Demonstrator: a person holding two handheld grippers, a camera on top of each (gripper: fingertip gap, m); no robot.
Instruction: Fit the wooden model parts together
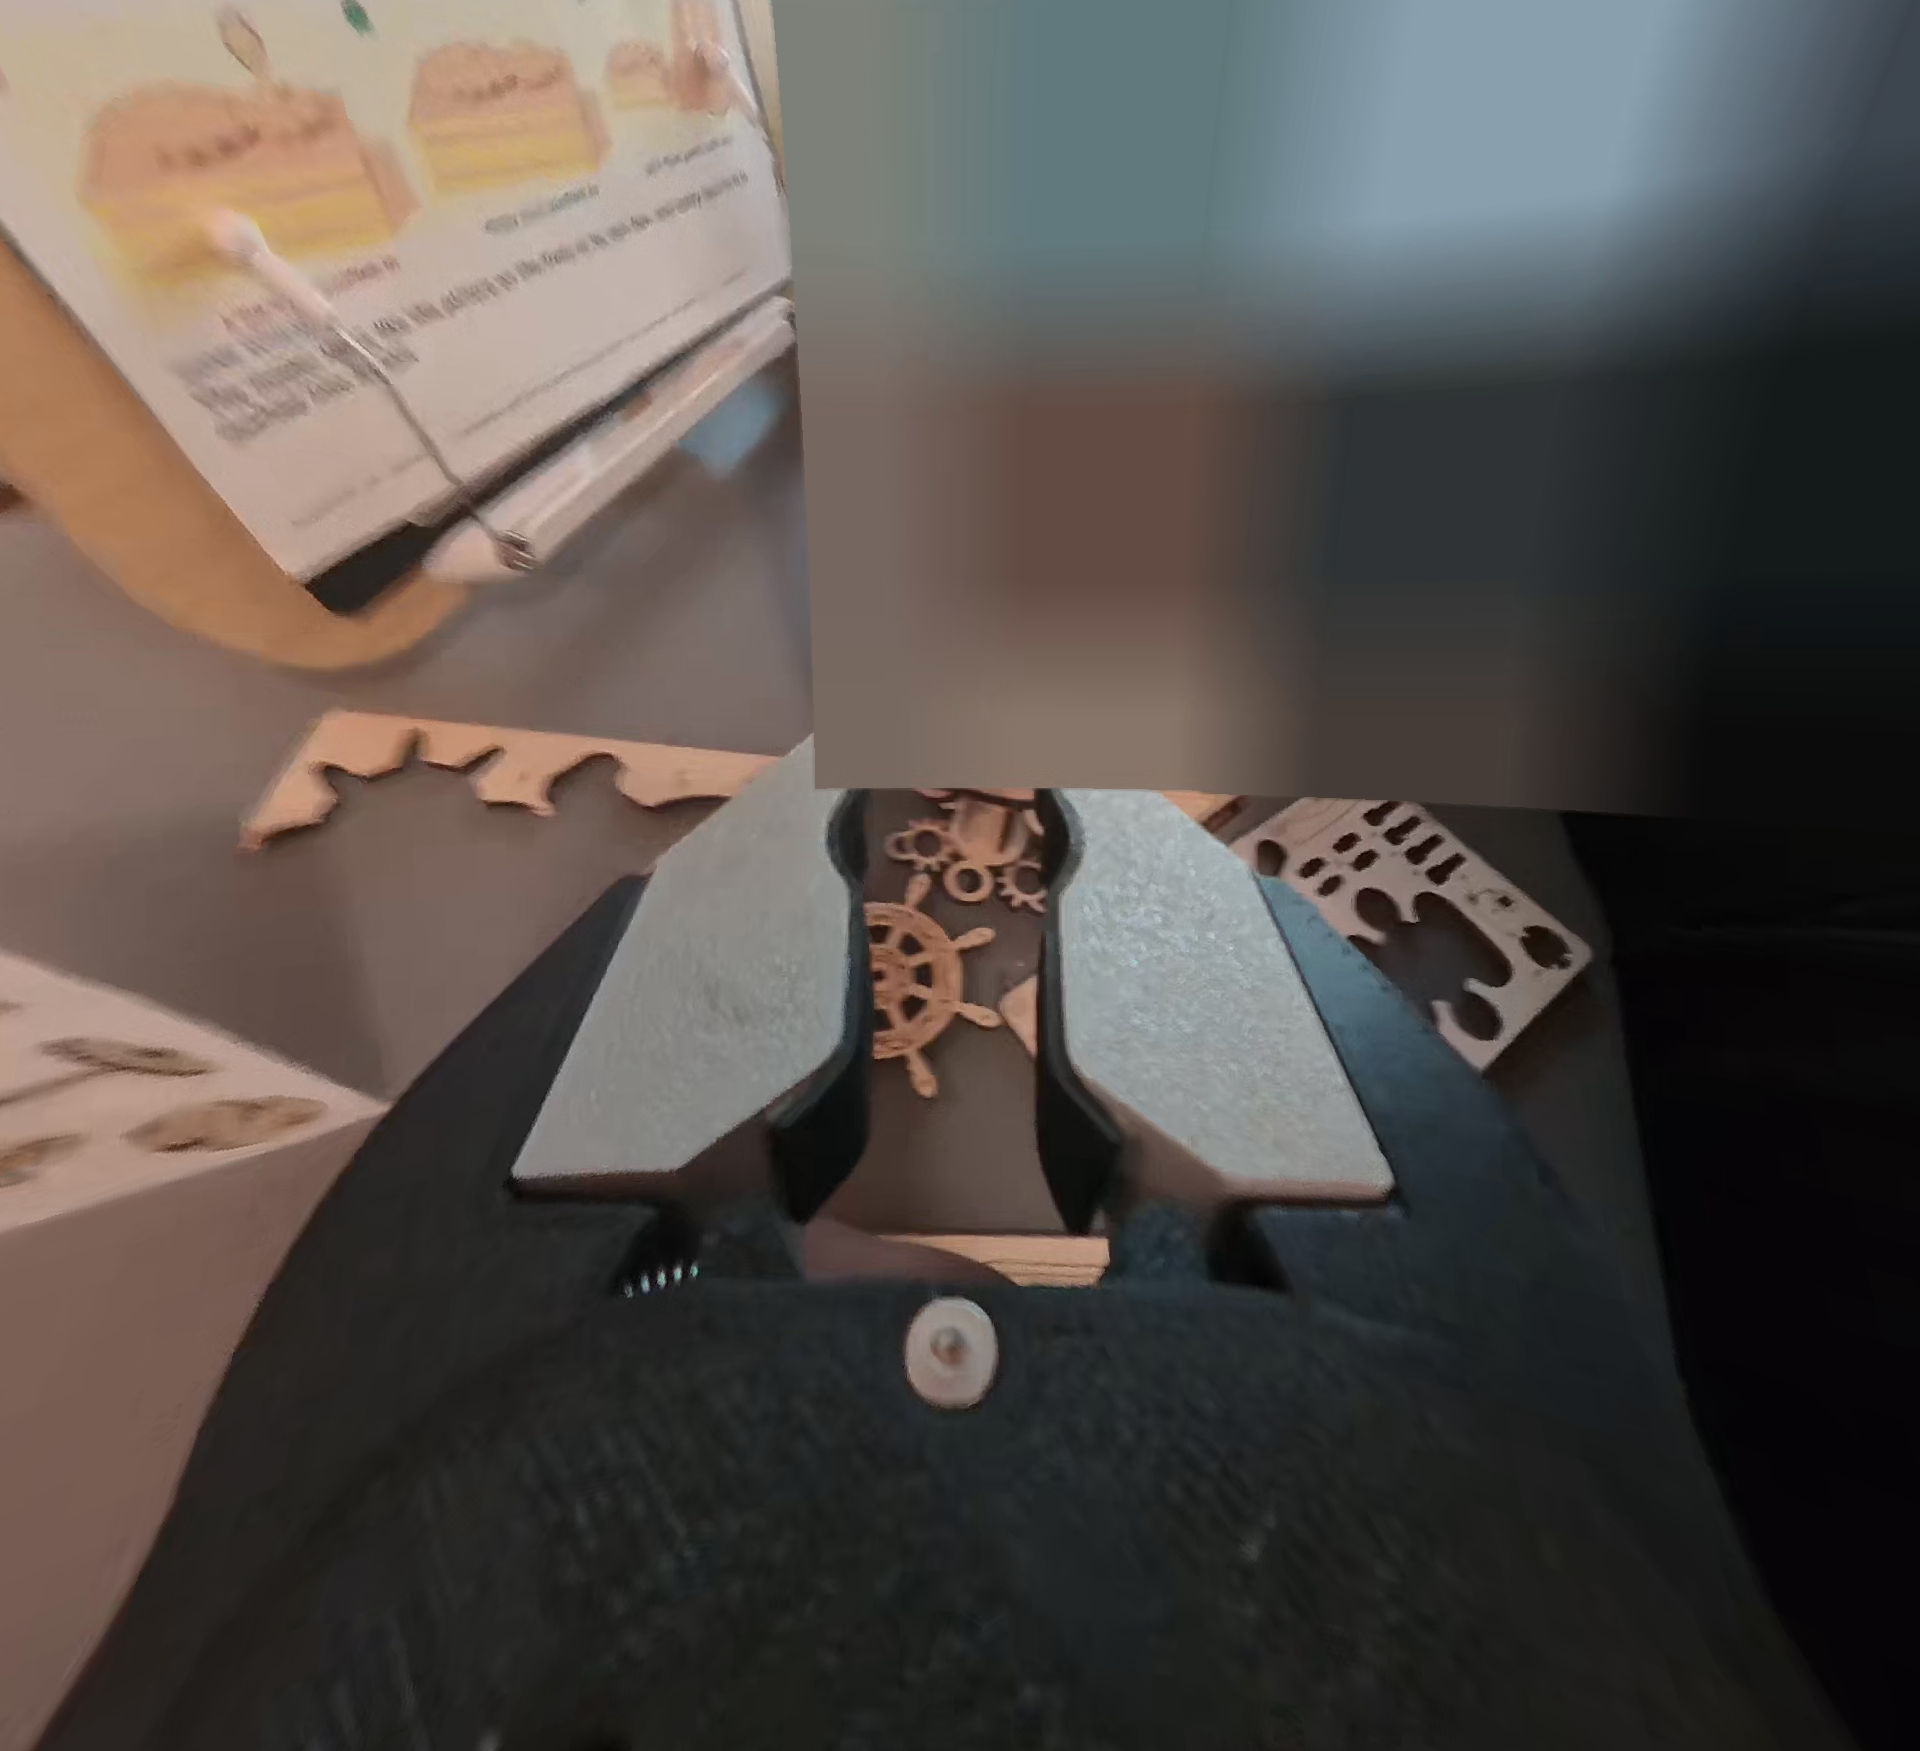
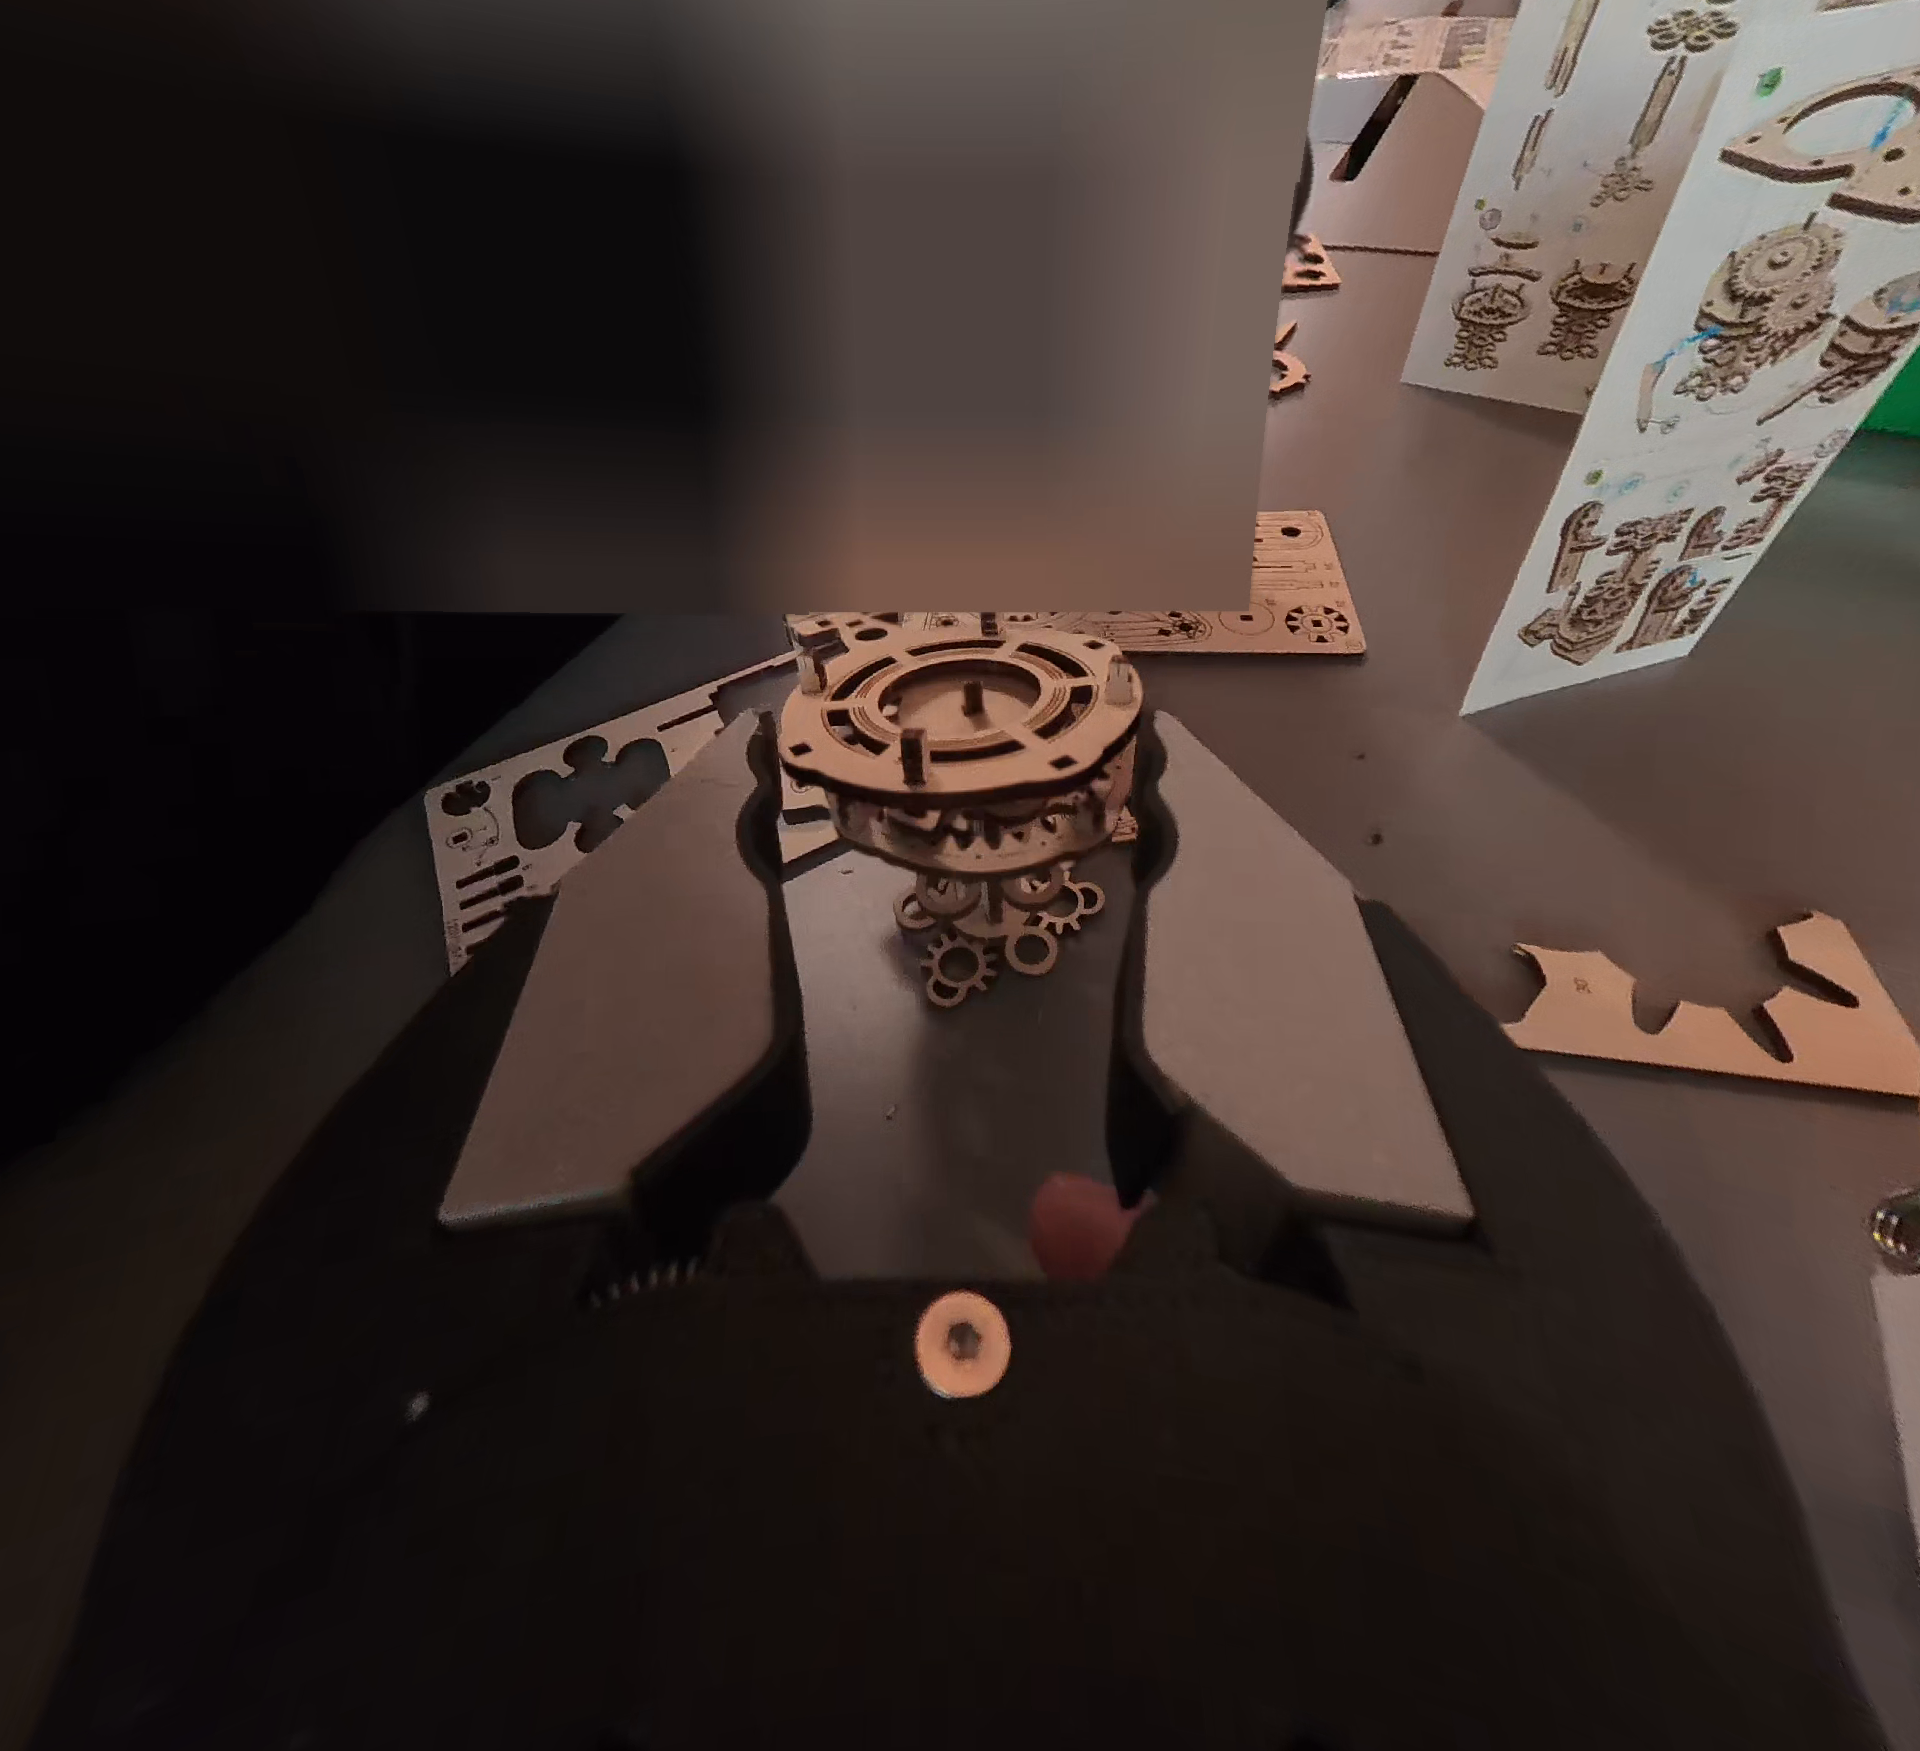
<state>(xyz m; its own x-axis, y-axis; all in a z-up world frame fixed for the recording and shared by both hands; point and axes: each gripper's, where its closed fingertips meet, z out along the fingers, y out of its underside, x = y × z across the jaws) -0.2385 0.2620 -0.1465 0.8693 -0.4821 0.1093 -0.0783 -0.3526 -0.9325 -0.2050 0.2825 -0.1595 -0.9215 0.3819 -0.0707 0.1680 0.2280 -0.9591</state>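
Between fingertips of right hand-held gripper (image 2: 951,766), round wooden model (image 2: 956,756) sitting pinched, gear feet hanging just over table (image 2: 1455,828). Left hand-held gripper (image 1: 951,854) gaping, empty, hovering over ship-wheel part (image 1: 914,979). Risk: squeezing too hard, cracking thin plates; model tilting, slipping out.

We are seeing round wooden model (image 2: 951,766) filling gap at right gripper (image 2: 956,802) tips. Punched sheets (image 2: 540,818) are lying just left of and behind model. Toothed offcut (image 2: 1714,1026) is lying right of model. Bare table (image 2: 1403,818) between model and offcut is staying passable.
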